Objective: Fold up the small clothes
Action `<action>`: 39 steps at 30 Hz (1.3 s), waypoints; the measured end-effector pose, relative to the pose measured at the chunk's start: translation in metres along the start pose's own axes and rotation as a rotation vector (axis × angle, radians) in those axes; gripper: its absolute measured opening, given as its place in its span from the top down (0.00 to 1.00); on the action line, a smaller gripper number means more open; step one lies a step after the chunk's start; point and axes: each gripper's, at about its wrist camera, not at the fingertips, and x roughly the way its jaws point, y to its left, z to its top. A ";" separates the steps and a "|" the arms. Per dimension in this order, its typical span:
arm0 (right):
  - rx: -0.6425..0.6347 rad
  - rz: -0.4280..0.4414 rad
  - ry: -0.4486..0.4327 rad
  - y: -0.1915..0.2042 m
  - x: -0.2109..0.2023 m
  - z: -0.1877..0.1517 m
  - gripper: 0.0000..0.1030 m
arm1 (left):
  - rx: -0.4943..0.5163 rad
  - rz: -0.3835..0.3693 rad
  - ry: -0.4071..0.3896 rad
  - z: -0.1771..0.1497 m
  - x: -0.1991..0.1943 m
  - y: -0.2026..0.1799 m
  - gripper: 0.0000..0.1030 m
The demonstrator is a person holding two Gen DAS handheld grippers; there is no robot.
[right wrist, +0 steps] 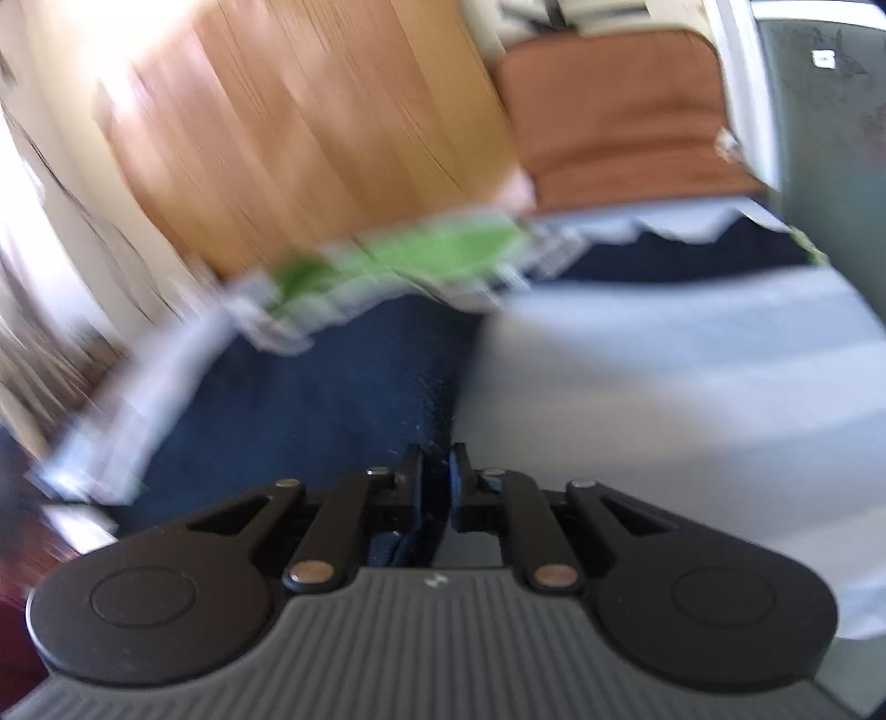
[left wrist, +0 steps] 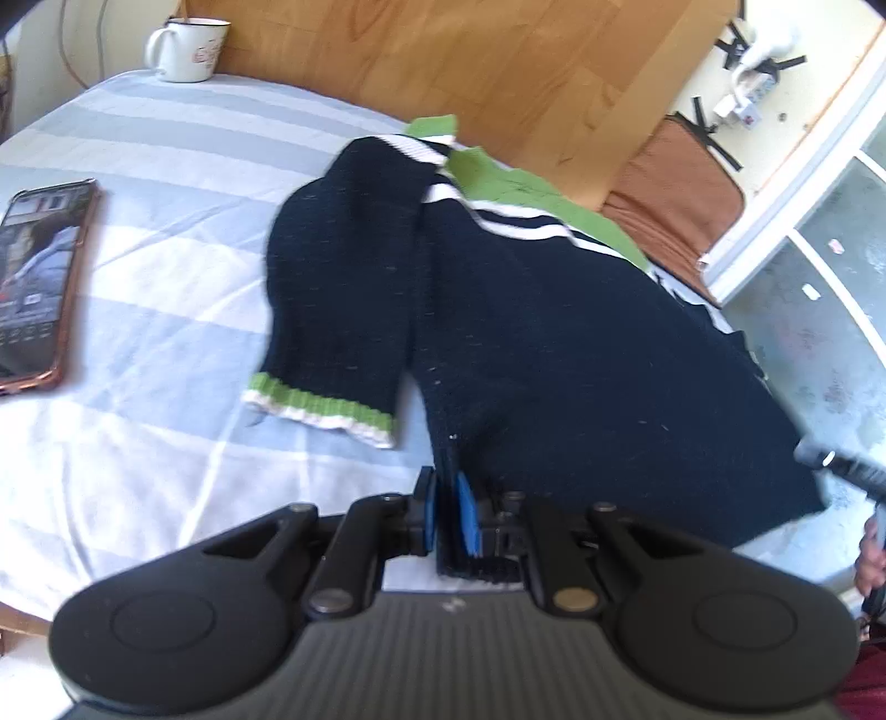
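A small navy sweater (left wrist: 554,332) with a green collar and white stripes lies on a blue-and-white striped cloth (left wrist: 166,277). One sleeve with a green-and-white cuff (left wrist: 326,407) is folded over to its left. My left gripper (left wrist: 447,487) is shut on the sweater's near hem edge. The other gripper's tip (left wrist: 830,462) shows at the sweater's right corner. In the blurred right wrist view, my right gripper (right wrist: 437,471) is shut on the navy sweater's (right wrist: 310,399) edge, with the collar (right wrist: 432,249) beyond.
A phone (left wrist: 39,282) in a brown case lies at the left on the cloth. A white mug (left wrist: 188,50) stands at the far left. A wooden board (left wrist: 443,66) and a brown cushion (left wrist: 675,183) lie behind the table's far edge.
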 end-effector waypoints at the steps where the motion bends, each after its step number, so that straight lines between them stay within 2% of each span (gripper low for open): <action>1: -0.047 -0.108 0.025 0.000 0.011 -0.004 0.85 | 0.000 0.017 0.006 -0.001 0.002 0.001 0.91; 2: -0.079 -0.178 0.039 -0.002 0.018 -0.005 0.79 | 0.004 0.029 0.017 -0.003 0.004 0.001 0.90; 3: -0.085 -0.209 0.040 -0.005 0.020 -0.004 0.71 | 0.006 0.029 0.029 -0.004 0.006 0.002 0.90; 4: -0.073 -0.205 0.023 -0.007 0.020 0.000 0.68 | 0.011 0.026 0.034 -0.006 0.006 0.003 0.89; 7: -0.050 -0.063 -0.072 0.002 0.012 0.019 0.64 | 0.026 0.017 -0.006 -0.009 -0.001 0.006 0.72; 9: -0.086 0.018 -0.123 0.021 0.011 0.034 0.56 | 0.012 0.007 -0.058 -0.007 -0.010 0.011 0.61; 14: -0.170 0.228 -0.141 0.089 0.043 0.059 0.53 | -0.054 0.005 -0.137 0.000 -0.018 0.030 0.56; 18: -0.130 0.406 -0.110 0.143 0.076 0.060 0.53 | -0.069 -0.016 -0.163 -0.001 -0.013 0.037 0.51; 20: -0.112 0.448 -0.107 0.170 0.091 0.061 0.53 | -0.075 -0.022 -0.183 -0.002 -0.009 0.040 0.50; 23: -0.053 0.479 -0.091 0.188 0.118 0.065 0.53 | -0.083 -0.013 -0.216 -0.001 -0.003 0.042 0.49; 25: -0.015 0.464 -0.106 0.188 0.133 0.067 0.53 | -0.072 0.016 -0.243 0.001 0.001 0.039 0.49; 28: 0.005 0.426 -0.153 0.182 0.142 0.063 0.53 | -0.013 0.070 -0.305 0.004 0.005 0.033 0.48; 30: 0.052 0.435 -0.141 0.175 0.149 0.060 0.53 | 0.034 0.111 -0.359 0.006 0.008 0.029 0.43; 31: 0.071 0.447 -0.160 0.171 0.147 0.061 0.50 | 0.053 0.134 -0.383 0.005 0.011 0.026 0.42; 32: 0.085 0.440 -0.183 0.168 0.143 0.059 0.41 | 0.069 0.148 -0.397 0.005 0.014 0.024 0.42; 33: 0.098 0.431 -0.189 0.166 0.142 0.059 0.39 | 0.080 0.156 -0.403 0.005 0.018 0.022 0.42; 39: 0.113 0.426 -0.172 0.168 0.145 0.059 0.38 | 0.095 0.183 -0.457 0.002 0.034 0.021 0.39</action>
